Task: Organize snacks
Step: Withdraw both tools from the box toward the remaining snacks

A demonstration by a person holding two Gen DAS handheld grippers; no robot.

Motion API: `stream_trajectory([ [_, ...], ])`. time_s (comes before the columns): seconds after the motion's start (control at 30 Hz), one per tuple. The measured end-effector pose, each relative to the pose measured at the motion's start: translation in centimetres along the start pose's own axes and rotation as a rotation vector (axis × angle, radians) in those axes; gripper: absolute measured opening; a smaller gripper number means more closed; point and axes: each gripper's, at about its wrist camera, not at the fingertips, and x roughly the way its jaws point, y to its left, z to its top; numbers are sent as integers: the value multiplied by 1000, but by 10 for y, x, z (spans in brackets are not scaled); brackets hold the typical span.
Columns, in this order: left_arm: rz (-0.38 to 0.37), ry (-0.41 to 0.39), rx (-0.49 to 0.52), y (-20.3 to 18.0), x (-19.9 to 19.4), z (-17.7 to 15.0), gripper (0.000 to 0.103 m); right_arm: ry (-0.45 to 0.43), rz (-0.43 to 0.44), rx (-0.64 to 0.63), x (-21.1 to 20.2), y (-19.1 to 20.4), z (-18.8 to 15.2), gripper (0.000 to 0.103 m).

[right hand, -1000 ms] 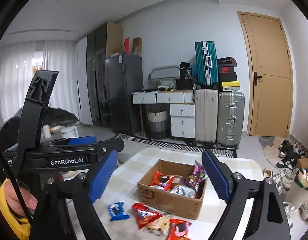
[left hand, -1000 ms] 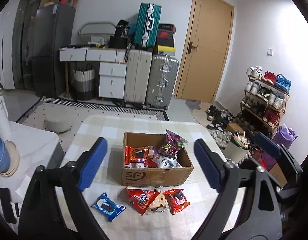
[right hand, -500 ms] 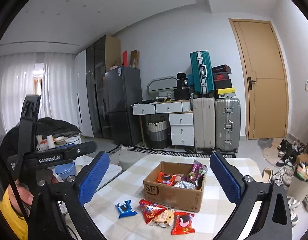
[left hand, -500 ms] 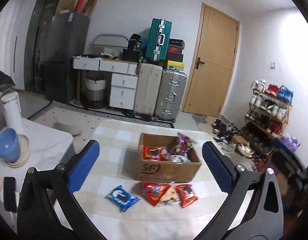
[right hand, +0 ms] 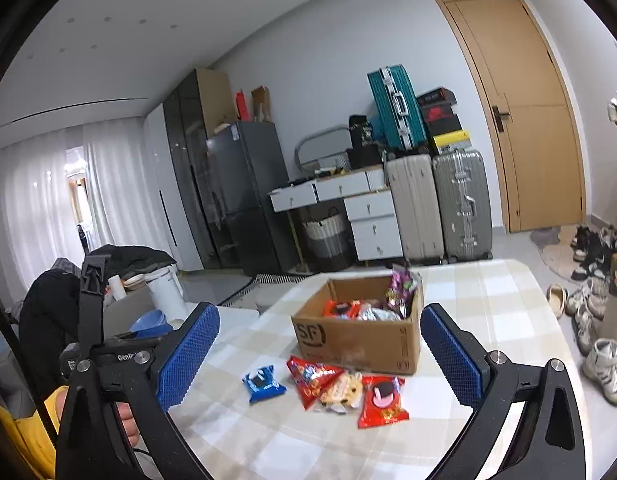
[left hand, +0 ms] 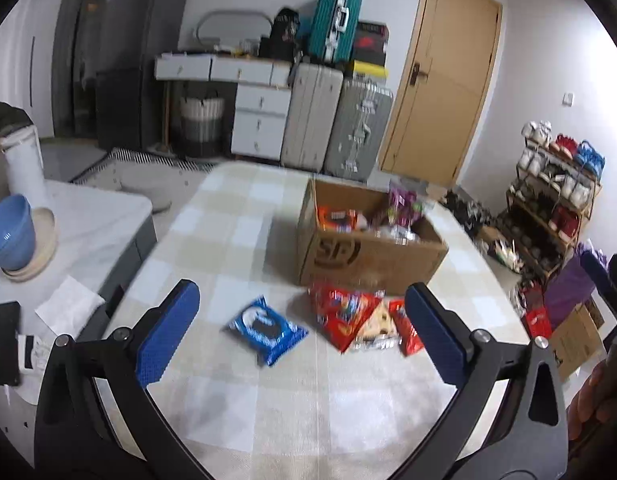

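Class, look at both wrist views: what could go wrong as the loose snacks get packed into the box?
1. The red packets overlap the biscuit bag; a grab may lift two.
2. The cardboard box looks fairly full; the purple packet pokes above the rim and could topple out.

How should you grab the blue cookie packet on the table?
Probably pinch the blue cookie packet across its short sides, coming down from above. It lies flat on the table, apart from the red packets, so there is room for open fingers around it.

Both grippers' jaws wide apart
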Motion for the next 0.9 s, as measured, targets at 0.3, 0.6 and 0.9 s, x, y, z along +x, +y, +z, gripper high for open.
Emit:
stream_trajectory([
  [0.3, 34, 80, 8, 6, 61, -23, 103, 86, 1, 14, 34, -11, -33, 102],
  [0.6, 5, 160, 52, -3, 125, -26, 103, 240, -87, 35, 97, -36, -67, 102],
  [0.9, -53, 262, 63, -17, 181, -35, 102, 379, -129, 73, 146, -70, -93, 102],
])
